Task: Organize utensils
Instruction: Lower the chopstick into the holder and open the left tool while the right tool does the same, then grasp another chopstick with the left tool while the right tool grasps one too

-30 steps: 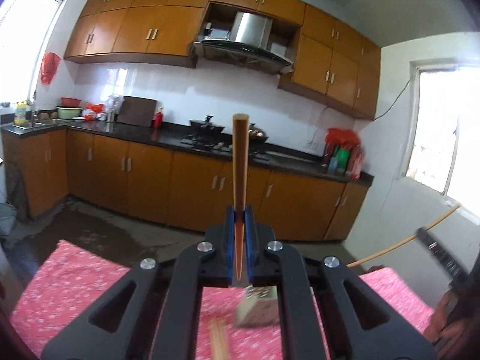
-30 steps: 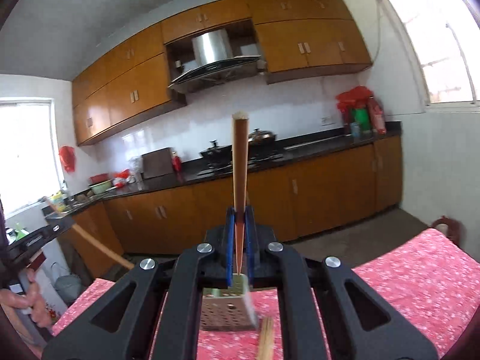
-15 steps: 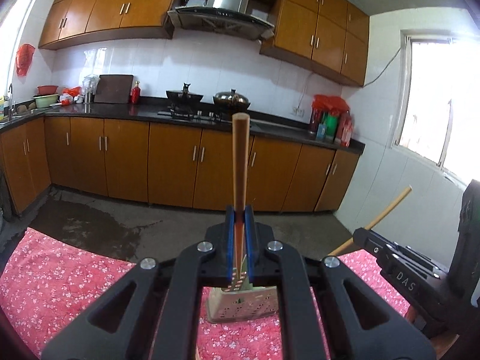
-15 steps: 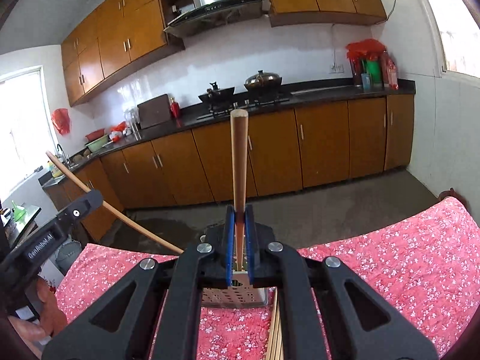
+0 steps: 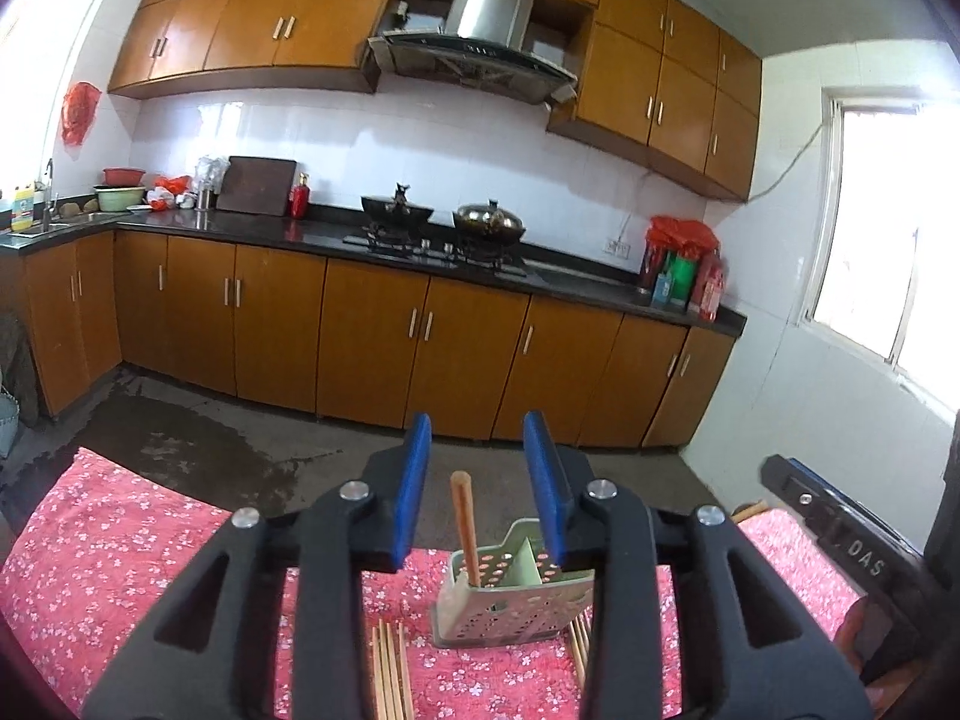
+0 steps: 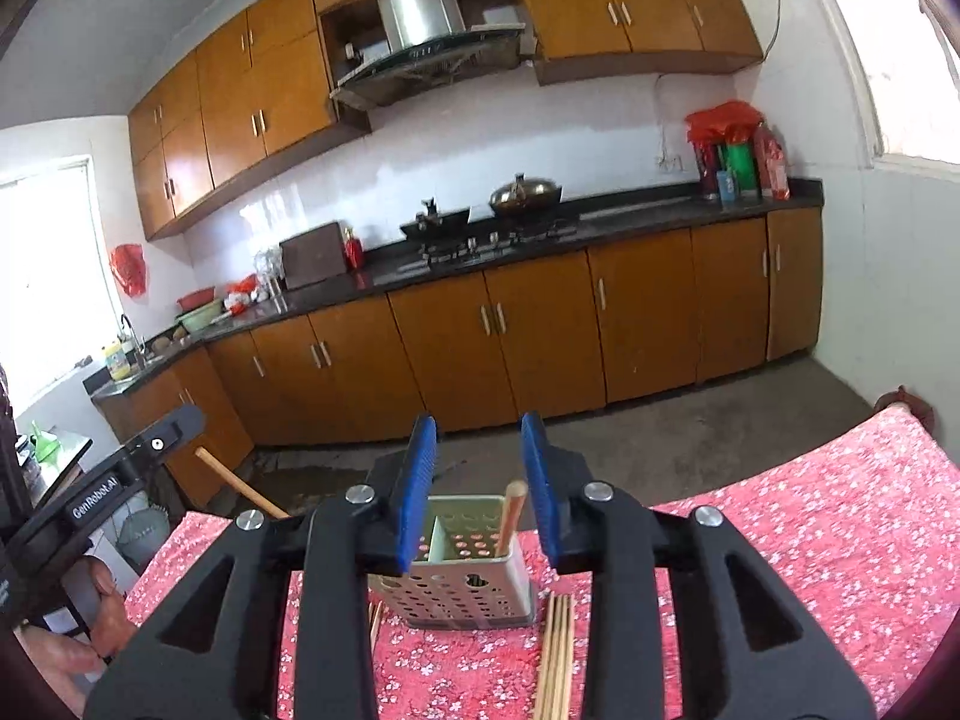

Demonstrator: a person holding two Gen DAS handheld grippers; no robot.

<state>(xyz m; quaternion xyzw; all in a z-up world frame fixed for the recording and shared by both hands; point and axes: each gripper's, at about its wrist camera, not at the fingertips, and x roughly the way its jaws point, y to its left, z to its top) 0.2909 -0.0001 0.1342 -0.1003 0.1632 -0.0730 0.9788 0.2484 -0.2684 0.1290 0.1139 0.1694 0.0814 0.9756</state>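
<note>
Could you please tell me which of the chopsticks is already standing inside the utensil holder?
The lone chopstick standing upright in the perforated holder, between the open left gripper's jaws; the other chopsticks lie flat on the tablecloth beside it.

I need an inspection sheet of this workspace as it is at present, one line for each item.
Surface: table under a red flowered cloth.
Job's things: perforated holder stands on the cloth. A chopstick stands in one compartment. Loose chopsticks lie flat on both sides of the holder.
Clutter: nothing seen.
Grippers: left gripper open, fingers wide apart above the holder, holding nothing. Right gripper the same.
Cables: a wire runs along the wall beside the window.
Surroundings: kitchen counter with pots on the stove, wooden cabinets, concrete floor with a wet patch.
</note>
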